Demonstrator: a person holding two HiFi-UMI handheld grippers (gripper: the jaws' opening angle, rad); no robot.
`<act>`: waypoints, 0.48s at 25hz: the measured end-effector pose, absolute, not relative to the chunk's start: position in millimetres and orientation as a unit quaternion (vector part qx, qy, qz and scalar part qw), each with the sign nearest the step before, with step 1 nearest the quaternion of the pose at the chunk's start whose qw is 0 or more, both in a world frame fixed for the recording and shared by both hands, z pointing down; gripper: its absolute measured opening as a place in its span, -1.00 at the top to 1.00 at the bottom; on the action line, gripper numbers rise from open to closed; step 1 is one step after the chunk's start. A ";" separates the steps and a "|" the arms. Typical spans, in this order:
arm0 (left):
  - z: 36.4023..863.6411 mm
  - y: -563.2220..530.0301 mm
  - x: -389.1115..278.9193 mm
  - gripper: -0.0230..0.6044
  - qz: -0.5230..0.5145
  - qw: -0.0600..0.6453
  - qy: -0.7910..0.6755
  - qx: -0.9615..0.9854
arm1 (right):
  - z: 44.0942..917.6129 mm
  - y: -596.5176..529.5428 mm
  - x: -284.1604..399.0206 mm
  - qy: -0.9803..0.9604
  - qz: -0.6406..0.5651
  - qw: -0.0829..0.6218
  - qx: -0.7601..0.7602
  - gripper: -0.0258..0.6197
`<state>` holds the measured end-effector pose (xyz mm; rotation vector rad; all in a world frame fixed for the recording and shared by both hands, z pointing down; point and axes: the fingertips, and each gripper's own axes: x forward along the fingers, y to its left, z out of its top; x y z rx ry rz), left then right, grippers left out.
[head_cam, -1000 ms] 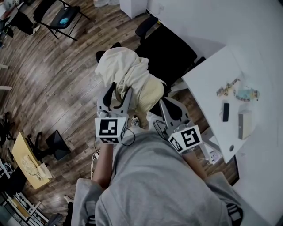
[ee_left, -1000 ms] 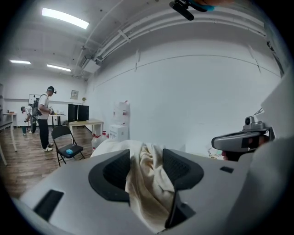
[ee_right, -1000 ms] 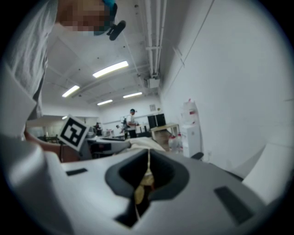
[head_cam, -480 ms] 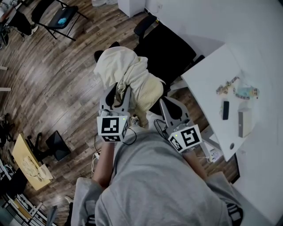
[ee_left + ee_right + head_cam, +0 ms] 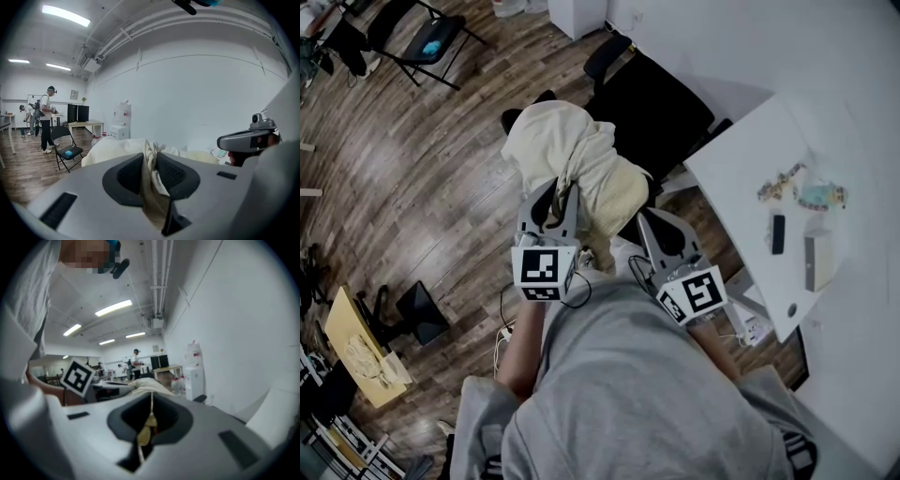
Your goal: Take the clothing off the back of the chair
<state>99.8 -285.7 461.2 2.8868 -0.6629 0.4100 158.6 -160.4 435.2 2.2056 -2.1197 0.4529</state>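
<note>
A cream garment (image 5: 567, 155) lies bunched over the back of a black office chair (image 5: 661, 112). My left gripper (image 5: 555, 194) is at the garment's near edge. Its jaws have just been closing and now pinch a fold of the cream cloth (image 5: 151, 176) between the pads. My right gripper (image 5: 654, 223) sits at the garment's right side by the chair. It is shut on a thin edge of the same cloth (image 5: 150, 420). In the left gripper view the rest of the garment (image 5: 117, 147) spreads out beyond the jaws.
A white table (image 5: 853, 169) stands at the right with a dark phone (image 5: 778, 236) and a small box (image 5: 818, 264) on it. A folding chair (image 5: 431, 42) is at the far left, a yellow low table (image 5: 356, 342) near left. People (image 5: 47, 117) stand far back.
The left gripper's jaws went from wide apart to closed on a fold of the cream garment, and the gripper edged slightly right. The right gripper and the garment stayed put.
</note>
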 end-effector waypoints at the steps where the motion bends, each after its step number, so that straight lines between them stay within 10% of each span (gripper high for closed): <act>1: 461.0 -285.2 99.5 0.58 0.137 0.073 -0.219 0.963 | 434.9 -160.7 157.1 -0.686 0.145 0.026 0.712 0.81; 12: 458.1 -284.2 95.1 0.69 0.136 0.070 -0.205 0.967 | 433.8 -162.4 150.8 -0.682 0.141 0.034 0.717 0.81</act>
